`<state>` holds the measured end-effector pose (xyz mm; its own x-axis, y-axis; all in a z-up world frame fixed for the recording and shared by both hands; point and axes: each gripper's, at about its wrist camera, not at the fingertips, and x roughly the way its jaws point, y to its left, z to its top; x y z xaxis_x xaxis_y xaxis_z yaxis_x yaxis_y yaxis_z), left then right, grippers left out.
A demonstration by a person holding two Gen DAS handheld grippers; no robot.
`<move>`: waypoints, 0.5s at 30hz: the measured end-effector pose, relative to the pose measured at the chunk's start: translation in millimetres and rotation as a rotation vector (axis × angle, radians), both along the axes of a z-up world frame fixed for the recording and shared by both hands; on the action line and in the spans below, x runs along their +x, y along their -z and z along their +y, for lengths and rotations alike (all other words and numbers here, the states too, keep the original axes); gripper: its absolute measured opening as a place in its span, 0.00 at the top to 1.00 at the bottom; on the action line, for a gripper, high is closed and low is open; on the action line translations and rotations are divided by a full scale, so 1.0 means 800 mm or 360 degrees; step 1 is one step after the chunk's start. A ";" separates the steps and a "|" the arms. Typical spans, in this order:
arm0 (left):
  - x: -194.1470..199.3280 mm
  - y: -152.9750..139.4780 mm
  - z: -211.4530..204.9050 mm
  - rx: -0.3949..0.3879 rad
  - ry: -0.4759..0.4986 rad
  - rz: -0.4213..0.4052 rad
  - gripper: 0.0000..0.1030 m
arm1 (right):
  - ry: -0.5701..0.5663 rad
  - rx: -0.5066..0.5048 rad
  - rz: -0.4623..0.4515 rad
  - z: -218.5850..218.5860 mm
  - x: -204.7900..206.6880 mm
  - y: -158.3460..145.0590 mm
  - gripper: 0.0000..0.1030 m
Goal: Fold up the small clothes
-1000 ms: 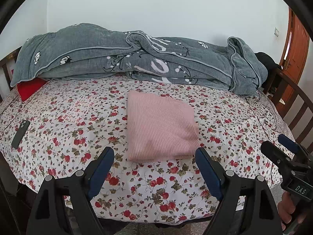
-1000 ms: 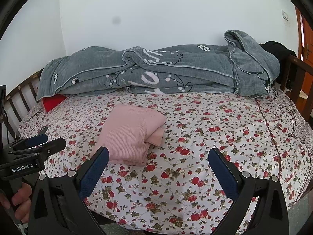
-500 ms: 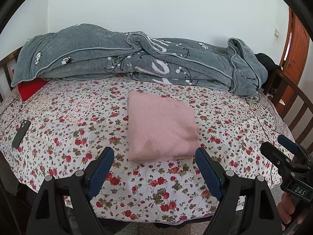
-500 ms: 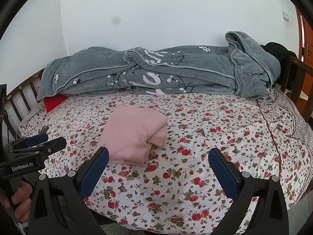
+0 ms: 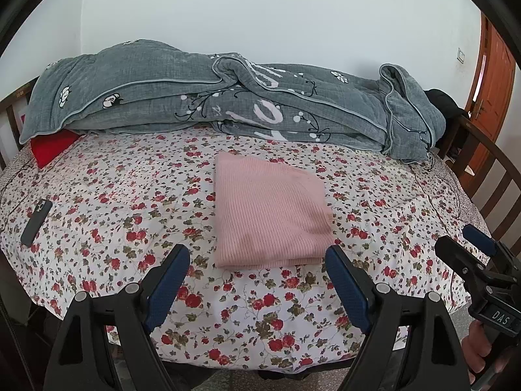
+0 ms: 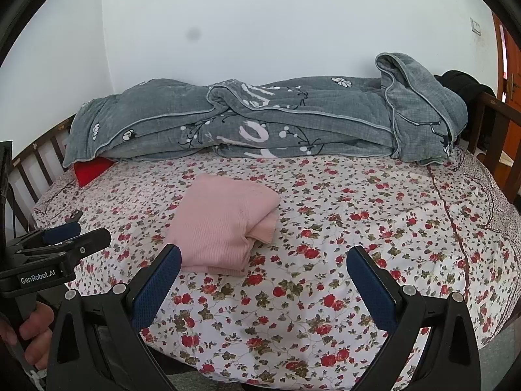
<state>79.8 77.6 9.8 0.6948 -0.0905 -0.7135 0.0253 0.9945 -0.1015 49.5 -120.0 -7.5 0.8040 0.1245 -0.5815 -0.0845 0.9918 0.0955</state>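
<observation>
A pink sweater [image 5: 270, 215] lay folded into a thick rectangle near the middle of the bed [image 5: 97, 195], its long axis running from the near edge toward the far wall. It sat straight ahead of the left hand-held gripper [image 5: 257, 280], just beyond the blue pads, so the left side looked the nearer one. From the right hand-held gripper [image 6: 263, 280] the sweater [image 6: 224, 221] lay ahead and to the left, with a tucked sleeve or cuff poking out on its right side. Both hand-held grippers stood wide open, holding nothing, clear of the cloth. The knit was finely ribbed, soft and stacked in several layers, and would likely sag if lifted by one edge. The bed sheet was a thin cotton with red roses; a plush grey quilt [image 5: 228, 97] was heaped along the far side, and a dark phone [image 5: 35, 221] lay at the left.
</observation>
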 end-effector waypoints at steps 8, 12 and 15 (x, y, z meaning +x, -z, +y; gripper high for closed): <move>-0.001 -0.002 0.000 0.0002 -0.0002 -0.0007 0.18 | -0.0002 0.0000 -0.0002 -0.001 0.000 0.000 0.03; -0.001 -0.002 0.000 0.0002 -0.0004 -0.0009 0.18 | 0.0000 0.0003 -0.0003 0.000 -0.001 0.000 0.03; 0.000 -0.002 0.002 0.0002 0.0000 -0.0008 0.17 | -0.0002 0.0002 -0.0004 0.001 -0.001 0.000 0.03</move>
<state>79.9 79.3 11.8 0.6986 -0.0895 -0.7099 0.0255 0.9946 -0.1002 49.0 -119.6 -7.3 0.8052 0.1263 -0.5793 -0.0863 0.9916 0.0963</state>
